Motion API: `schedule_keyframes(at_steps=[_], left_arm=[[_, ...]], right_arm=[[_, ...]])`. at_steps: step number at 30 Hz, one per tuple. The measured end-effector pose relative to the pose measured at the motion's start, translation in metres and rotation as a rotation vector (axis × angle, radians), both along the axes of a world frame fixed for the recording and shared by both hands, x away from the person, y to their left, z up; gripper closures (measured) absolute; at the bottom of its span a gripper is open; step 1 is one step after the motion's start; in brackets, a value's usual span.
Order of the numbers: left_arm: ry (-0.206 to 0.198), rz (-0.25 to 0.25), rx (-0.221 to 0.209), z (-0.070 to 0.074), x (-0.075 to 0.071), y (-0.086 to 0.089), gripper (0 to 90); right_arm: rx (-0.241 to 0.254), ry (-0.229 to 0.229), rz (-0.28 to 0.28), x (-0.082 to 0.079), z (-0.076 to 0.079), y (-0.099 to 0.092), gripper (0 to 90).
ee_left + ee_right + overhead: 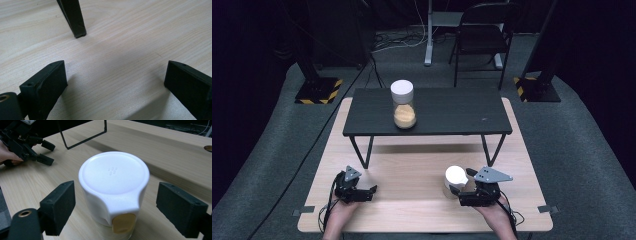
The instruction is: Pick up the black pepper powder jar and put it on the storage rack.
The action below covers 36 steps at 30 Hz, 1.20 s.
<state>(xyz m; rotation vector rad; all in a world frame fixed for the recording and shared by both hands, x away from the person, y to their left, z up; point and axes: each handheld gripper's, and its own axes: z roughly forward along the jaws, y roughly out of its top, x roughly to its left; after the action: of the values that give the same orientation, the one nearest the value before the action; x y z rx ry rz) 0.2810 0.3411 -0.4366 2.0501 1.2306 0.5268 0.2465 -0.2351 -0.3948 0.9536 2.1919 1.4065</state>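
White-lidded jar (113, 192) upright on the wooden table (412, 200), lid on, second white-lidded jar (403, 105) of tan powder upright on the black shelf (447, 112)

Table (120, 50): pale wood grain, matt. Raised shelf (452, 112): dark matt top, thin black metal legs. Near jar's lid (113, 173): smooth white plastic, slight sheen. Gripper pads (60, 205): matt black, finely textured.
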Motion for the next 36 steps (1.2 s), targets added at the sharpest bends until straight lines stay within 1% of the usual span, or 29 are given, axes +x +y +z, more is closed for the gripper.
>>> schedule_keyframes(at_steps=[7, 16, 21, 30, 36], left_arm=[[0.000, 0.000, 0.000, 0.000, 0.000, 0.000, 3.7], [0.000, 0.000, 0.000, 0.000, 0.000, 0.000, 3.7], [0.000, 0.000, 0.000, 0.000, 0.000, 0.000, 3.7], [0.000, 0.000, 0.000, 0.000, 0.000, 0.000, 3.7], [0.000, 0.000, 0.000, 0.000, 0.000, 0.000, 3.7]], right_arm=[[0.002, 0.011, -0.002, 0.007, -0.007, 0.009, 16.7], [0.013, 0.023, 0.002, 0.017, -0.014, 0.015, 19.9], [0.010, 0.038, 0.004, 0.022, -0.019, 0.019, 21.0], [0.010, 0.035, 0.004, 0.026, -0.027, 0.023, 26.0], [-0.010, 0.015, -0.003, 0.023, -0.026, 0.027, 28.1]])
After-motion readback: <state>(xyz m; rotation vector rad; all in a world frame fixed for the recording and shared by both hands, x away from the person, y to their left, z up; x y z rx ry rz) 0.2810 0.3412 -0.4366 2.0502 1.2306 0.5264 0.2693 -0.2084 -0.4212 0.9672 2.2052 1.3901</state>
